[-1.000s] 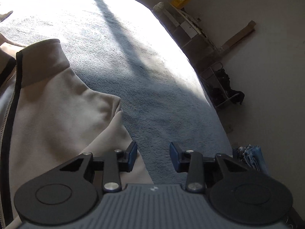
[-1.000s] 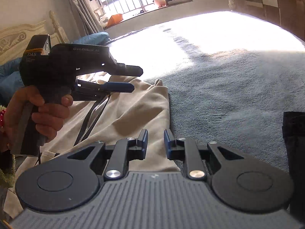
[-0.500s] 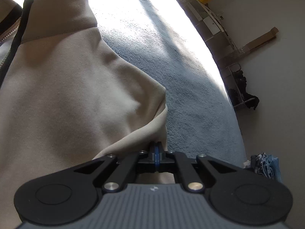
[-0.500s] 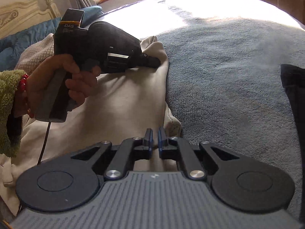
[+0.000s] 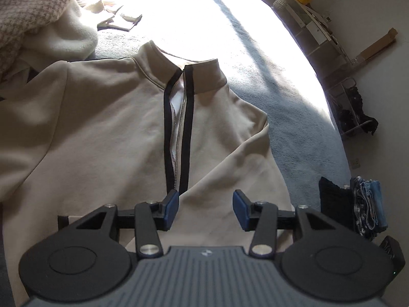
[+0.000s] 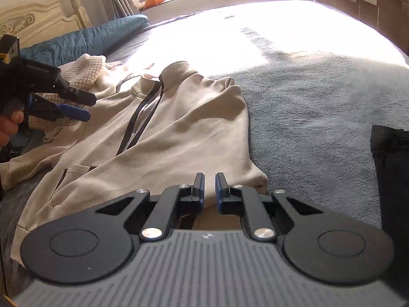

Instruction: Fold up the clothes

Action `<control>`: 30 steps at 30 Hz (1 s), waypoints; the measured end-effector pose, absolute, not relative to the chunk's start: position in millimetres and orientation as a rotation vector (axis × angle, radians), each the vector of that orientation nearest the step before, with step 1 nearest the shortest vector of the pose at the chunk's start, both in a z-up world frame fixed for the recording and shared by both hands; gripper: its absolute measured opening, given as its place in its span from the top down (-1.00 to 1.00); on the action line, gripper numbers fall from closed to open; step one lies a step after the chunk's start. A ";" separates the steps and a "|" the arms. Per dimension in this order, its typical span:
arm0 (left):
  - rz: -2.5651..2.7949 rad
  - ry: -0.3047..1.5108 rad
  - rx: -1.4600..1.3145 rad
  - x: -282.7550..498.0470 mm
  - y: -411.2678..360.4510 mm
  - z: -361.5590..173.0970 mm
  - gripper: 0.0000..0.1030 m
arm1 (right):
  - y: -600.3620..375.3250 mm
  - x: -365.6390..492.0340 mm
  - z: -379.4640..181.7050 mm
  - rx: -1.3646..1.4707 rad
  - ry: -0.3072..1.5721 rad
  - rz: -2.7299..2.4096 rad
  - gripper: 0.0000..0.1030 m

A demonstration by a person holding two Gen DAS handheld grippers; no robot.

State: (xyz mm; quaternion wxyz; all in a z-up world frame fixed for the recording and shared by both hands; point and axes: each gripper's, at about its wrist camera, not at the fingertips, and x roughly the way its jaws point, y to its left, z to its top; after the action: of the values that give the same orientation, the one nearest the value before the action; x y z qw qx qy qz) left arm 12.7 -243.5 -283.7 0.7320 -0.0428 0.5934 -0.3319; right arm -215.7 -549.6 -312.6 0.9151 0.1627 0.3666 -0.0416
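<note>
A beige zip-neck sweatshirt (image 5: 102,140) lies front up on the grey-blue bedcover (image 5: 281,102), its black-edged zipper (image 5: 179,128) half undone. Its right side is folded in over the body (image 6: 199,128). My left gripper (image 5: 204,199) hovers above the chest just below the zipper's end. Its jaws are opening and nothing is between them. It also shows in a hand at the left of the right wrist view (image 6: 88,107). My right gripper (image 6: 209,181) is low over the folded side's lower corner. Its jaws are opening by a narrow gap, and no cloth is pinched between them.
A cream knit garment (image 5: 30,7) is heaped beyond the left shoulder. A dark garment (image 6: 391,166) lies at the bed's right edge, with folded jeans (image 5: 370,204) beside it. A blue pillow (image 6: 84,35) leans at the headboard. Shelves (image 5: 314,25) stand past the bed.
The left gripper was shut on the sweatshirt's edge; it has let go, opened, and drawn back and up over the chest. The right gripper's jaws have parted slightly.
</note>
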 end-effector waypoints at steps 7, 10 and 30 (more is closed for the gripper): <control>-0.611 1.401 0.051 -54.4 -165.1 -345.4 0.19 | -460.2 -178.5 -332.4 0.178 0.836 0.000 0.82; -0.621 1.380 0.084 -71.8 -145.6 -359.0 0.25 | -408.1 -177.4 -351.2 0.101 0.908 0.057 0.82; -0.603 1.282 0.064 -71.5 -169.7 -356.7 0.16 | -457.3 -183.2 -340.7 0.196 0.853 -0.115 0.90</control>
State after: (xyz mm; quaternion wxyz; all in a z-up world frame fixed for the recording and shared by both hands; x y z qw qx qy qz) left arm -71.5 -169.7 -356.7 0.7589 0.0292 0.5888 -0.2767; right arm -183.2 -457.3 -340.7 0.9042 0.0950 0.4128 -0.0555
